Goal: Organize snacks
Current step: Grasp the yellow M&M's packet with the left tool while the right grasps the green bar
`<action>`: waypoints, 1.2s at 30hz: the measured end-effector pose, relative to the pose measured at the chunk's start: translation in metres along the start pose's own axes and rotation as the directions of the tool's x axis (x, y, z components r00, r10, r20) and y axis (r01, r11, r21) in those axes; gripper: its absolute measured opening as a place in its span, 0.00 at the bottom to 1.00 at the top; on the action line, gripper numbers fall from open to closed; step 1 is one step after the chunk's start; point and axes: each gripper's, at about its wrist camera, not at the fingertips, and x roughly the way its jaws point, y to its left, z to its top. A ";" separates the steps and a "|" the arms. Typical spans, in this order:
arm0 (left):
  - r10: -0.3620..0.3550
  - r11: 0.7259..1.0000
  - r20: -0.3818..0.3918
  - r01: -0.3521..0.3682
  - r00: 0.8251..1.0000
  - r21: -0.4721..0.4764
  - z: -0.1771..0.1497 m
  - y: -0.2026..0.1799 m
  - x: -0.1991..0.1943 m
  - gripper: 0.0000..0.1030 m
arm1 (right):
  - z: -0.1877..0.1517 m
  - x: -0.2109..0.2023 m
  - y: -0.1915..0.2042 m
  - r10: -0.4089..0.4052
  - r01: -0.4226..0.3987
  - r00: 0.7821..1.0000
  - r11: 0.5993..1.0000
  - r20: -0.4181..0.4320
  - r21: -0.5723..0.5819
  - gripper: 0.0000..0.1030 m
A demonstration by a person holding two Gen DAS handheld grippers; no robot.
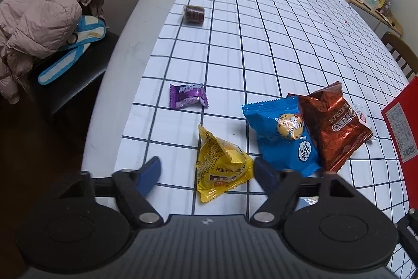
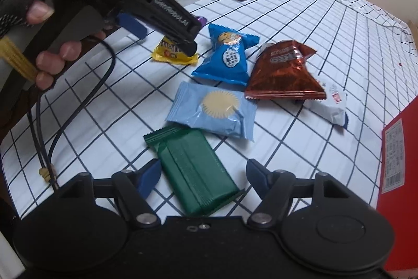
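Both claws (image 1: 206, 174) (image 2: 202, 175) downward, jaws apart

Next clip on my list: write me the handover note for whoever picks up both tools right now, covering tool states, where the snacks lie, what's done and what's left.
Left tool: jaws apart, straddling the yellow candy bag; one pad is right at its edge, the other clear, not clamped.
Right tool: jaws apart around the green wafer pack, gaps on both sides.
On the checked cloth: blue cookie pack, brown Oreo bag, light blue pack, white pack, purple candy, dark roll far off. Red box at the right edge.
Done: nothing sorted yet.
Left: grip both, then sort everything.
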 end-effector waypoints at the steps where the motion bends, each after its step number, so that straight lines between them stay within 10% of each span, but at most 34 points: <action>1: 0.002 1.000 0.002 -0.002 1.000 0.007 0.000 -0.001 0.001 0.67 | 0.000 0.000 0.000 0.007 -0.007 1.000 1.000 0.001 0.000 0.63; 11: -0.040 0.999 -0.003 0.040 0.999 0.020 0.002 -0.002 0.000 0.41 | 0.000 -0.003 0.002 0.032 -0.032 0.999 0.999 0.004 0.024 0.50; 28: -0.026 0.999 -0.002 0.026 1.000 -0.041 -0.004 0.007 -0.012 0.33 | -0.026 -0.035 -0.022 -0.028 0.019 0.999 0.974 0.037 0.227 0.41; 31: -0.033 0.998 0.008 0.033 0.999 -0.051 -0.005 0.007 -0.020 0.33 | -0.028 -0.043 -0.031 -0.048 0.031 0.997 0.959 0.054 0.283 0.15; 36: -0.045 0.998 0.022 0.046 0.999 -0.049 -0.006 0.002 -0.033 0.33 | -0.034 -0.046 -0.041 -0.059 0.040 0.997 0.948 0.049 0.316 0.12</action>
